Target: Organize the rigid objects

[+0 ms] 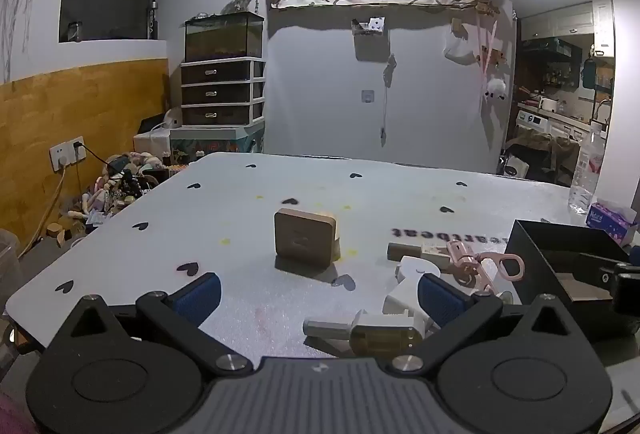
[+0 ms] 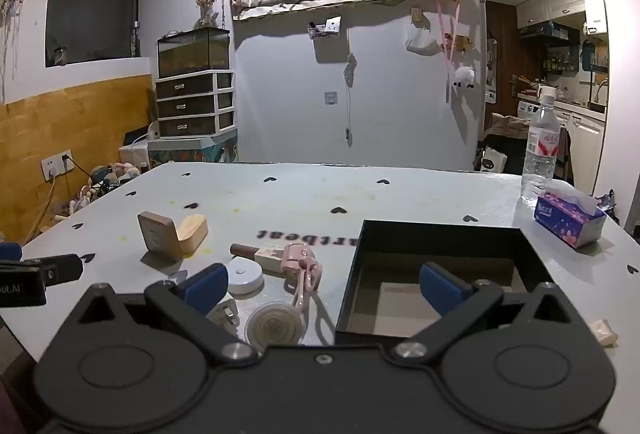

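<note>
Nothing sorted yet: black open-top cardboard box (image 2: 436, 234) empty. Wooden phone stand (image 2: 172, 236), pink eyelash curler (image 2: 304, 270), white round puck (image 2: 244, 276) etc. loose on table beside box. Left gripper (image 1: 316, 294) & right gripper (image 2: 322, 288) both wide, gripping nothing.

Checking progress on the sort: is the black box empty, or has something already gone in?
Empty as far as visible: the black box shows only its bare brownish floor from the right wrist; its nearest strip is hidden behind the gripper.

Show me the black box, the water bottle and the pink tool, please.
black box (image 2: 440, 230): right wrist view, its far wall.
water bottle (image 2: 541, 150): right wrist view, its label.
pink tool (image 2: 302, 262): right wrist view, its body.
</note>
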{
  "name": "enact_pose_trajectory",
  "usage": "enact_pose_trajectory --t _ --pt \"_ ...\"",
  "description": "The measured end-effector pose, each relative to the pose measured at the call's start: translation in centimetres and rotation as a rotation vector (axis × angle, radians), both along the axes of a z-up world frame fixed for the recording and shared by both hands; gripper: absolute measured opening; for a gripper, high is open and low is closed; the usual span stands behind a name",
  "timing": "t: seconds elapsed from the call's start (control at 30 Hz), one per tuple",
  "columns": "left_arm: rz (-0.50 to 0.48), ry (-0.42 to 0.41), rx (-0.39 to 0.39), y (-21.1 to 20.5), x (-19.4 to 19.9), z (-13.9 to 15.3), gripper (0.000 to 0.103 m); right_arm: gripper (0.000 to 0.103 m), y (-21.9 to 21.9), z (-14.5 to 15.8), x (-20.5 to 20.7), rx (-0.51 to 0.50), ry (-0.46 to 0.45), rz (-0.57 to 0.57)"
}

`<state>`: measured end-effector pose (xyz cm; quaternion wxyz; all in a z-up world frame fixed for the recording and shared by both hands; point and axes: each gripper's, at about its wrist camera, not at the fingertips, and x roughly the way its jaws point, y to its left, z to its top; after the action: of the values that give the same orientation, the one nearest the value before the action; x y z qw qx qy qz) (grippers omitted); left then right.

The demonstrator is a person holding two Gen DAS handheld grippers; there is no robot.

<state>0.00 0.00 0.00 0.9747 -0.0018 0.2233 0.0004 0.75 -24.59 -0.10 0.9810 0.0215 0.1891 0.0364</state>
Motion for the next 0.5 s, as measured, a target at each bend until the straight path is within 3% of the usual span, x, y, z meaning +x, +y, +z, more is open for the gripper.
enact_pose_trajectory --t 0.5 --pt "0.001 -0.004 -0.002 0.01 -0.01 0.0 0.103 0.103 0.07 0.02 -0.11 -0.004 0.0 -0.001"
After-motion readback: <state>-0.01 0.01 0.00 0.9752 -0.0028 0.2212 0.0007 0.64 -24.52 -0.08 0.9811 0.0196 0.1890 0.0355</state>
